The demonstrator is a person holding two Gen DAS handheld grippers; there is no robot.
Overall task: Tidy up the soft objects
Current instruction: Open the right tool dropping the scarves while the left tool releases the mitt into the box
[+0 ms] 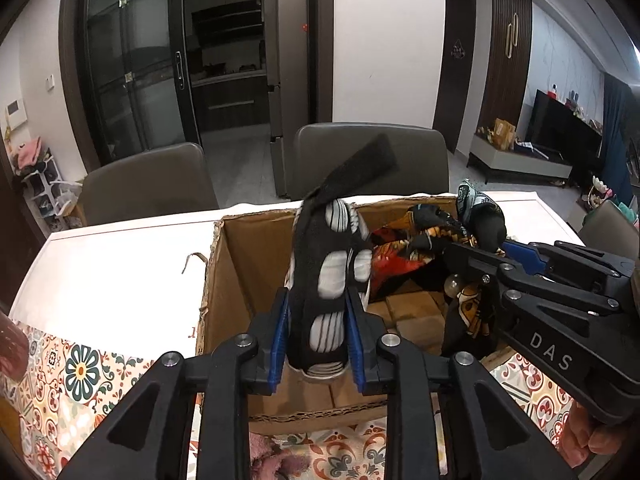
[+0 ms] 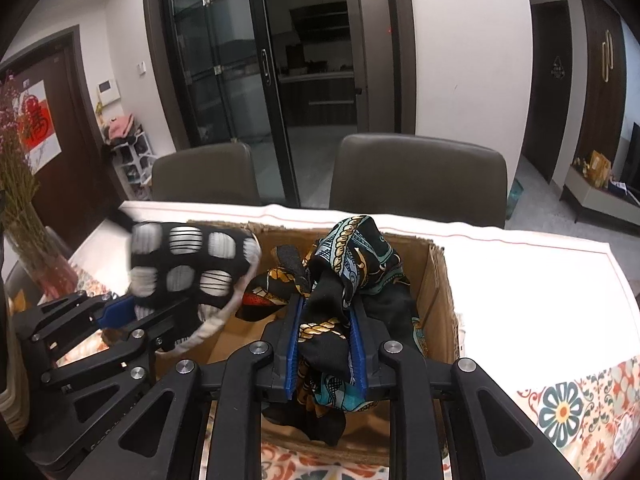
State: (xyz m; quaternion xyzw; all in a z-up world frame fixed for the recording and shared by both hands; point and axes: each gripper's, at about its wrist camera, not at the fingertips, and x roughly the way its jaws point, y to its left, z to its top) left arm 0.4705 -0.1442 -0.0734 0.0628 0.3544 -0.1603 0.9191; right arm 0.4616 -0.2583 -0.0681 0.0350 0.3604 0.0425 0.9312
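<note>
The spotted black-and-white cloth (image 1: 334, 280) is being gripped between the jaws of the left gripper (image 1: 318, 344), above the open cardboard box (image 1: 224, 280) on the desk (image 1: 120, 264). The patterned scarf (image 2: 340, 280) is being clamped by the right gripper (image 2: 326, 344), over the same box. Judged step: depositing. Release should follow once both items are lowered inside the box.

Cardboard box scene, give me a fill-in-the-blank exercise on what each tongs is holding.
1. The left tongs grip a black fabric item with white striped ____.
2. The right tongs grip a black, gold and teal patterned ____.
3. Both items hang over the open brown ____ box.

Missing words: spots; scarf; cardboard
</note>
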